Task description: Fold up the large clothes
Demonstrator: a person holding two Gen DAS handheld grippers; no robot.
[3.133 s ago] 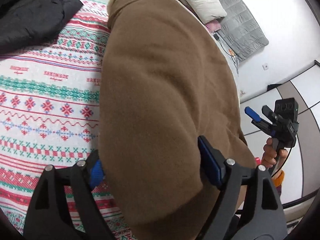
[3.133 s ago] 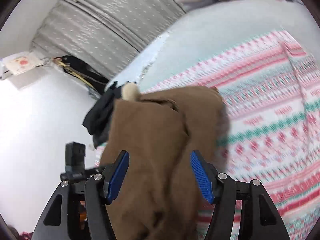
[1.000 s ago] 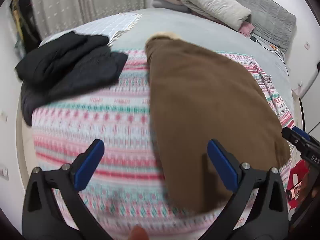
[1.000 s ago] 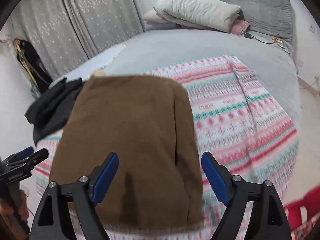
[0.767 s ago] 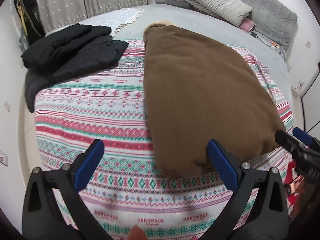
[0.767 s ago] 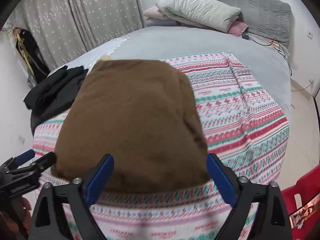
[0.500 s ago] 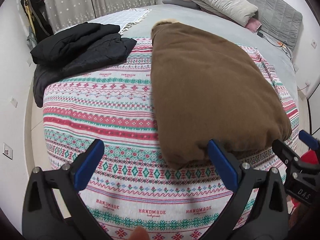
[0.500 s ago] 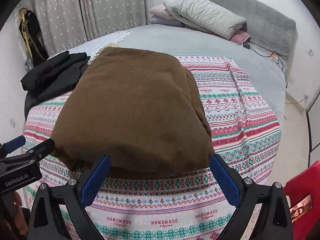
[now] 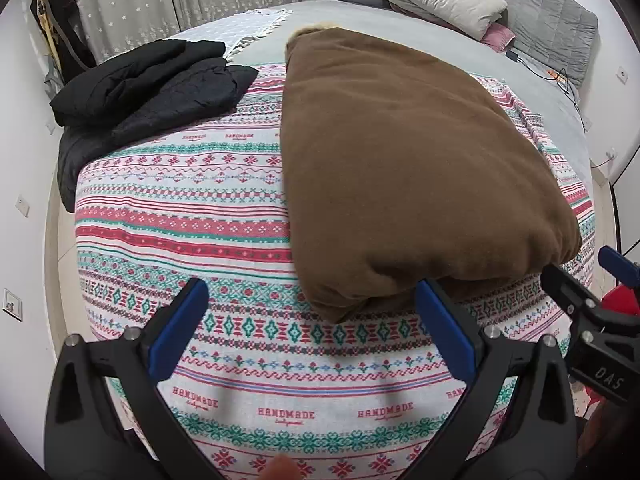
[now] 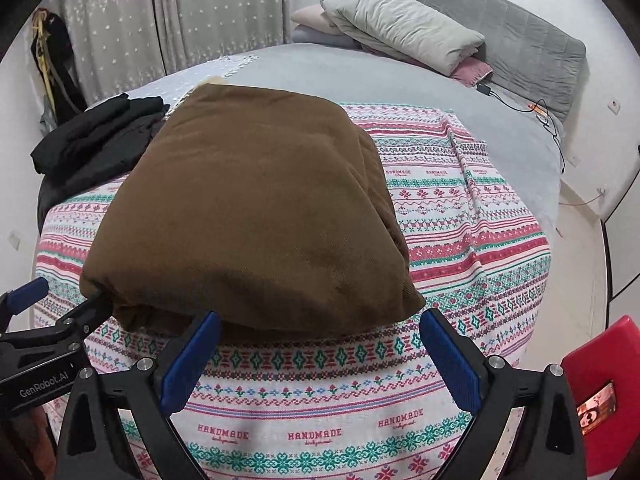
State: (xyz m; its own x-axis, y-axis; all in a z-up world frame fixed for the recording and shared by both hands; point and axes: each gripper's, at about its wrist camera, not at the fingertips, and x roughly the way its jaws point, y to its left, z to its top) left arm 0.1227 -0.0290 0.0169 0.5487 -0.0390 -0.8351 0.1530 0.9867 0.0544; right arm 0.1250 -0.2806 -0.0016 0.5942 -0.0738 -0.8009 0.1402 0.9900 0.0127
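- The left hand-held gripper (image 9: 310,320) hangs above the near edge of the bed with its blue-padded fingers (image 9: 178,322) spread wide and nothing between them.
- The right hand-held gripper (image 10: 318,354) is spread just as wide, also holding nothing; its pads sit just short of the near fold of the garment.
- Each gripper shows at the edge of the other's view, the two side by side.
- The folded brown coat (image 9: 404,168) lies as a thick bundle on the striped blanket (image 9: 180,200), a pale fur trim peeking out at its far end.
- The blanket, patterned in red, green and white bands with "HANDMADE" lettering, covers the near part of the grey bed (image 10: 400,80).
- A pile of black clothing (image 9: 148,84) rests at the left corner of the bed, near the coat but apart from it.
- Folded quilts and pillows (image 10: 400,24) are stacked against the grey padded headboard (image 10: 532,52).
- A charger cable (image 10: 516,106) trails over the sheet near the headboard.
- Grey star-print curtains (image 10: 180,20) hang behind, with white walls around.
- A red object (image 10: 592,392) stands at the lower right.
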